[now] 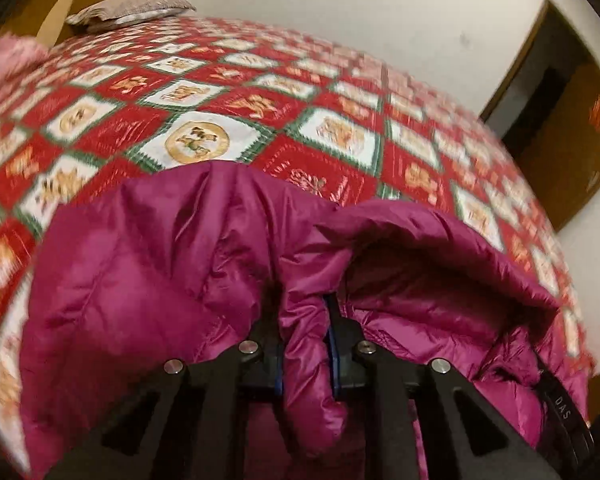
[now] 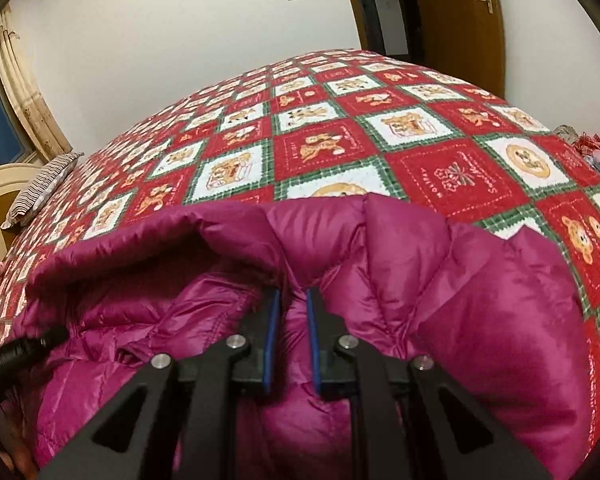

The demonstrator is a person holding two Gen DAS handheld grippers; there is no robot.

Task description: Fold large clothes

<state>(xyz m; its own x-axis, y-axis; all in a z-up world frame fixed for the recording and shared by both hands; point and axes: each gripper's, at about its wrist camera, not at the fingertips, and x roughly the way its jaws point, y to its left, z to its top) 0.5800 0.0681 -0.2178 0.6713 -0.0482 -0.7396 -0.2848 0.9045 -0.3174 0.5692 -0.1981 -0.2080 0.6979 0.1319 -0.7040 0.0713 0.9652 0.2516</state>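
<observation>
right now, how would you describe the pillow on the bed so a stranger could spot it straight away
Start from the bed with the red, white and green bear-print quilt that fills the room. Follow it to the far end by the cream headboard, away from the magenta puffer jacket. The pillow lies there on the quilt, the only grey, finely striped thing on it.

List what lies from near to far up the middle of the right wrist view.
Right gripper clamped on a fold of the magenta down jacket → patchwork bedspread → white wall.
</observation>
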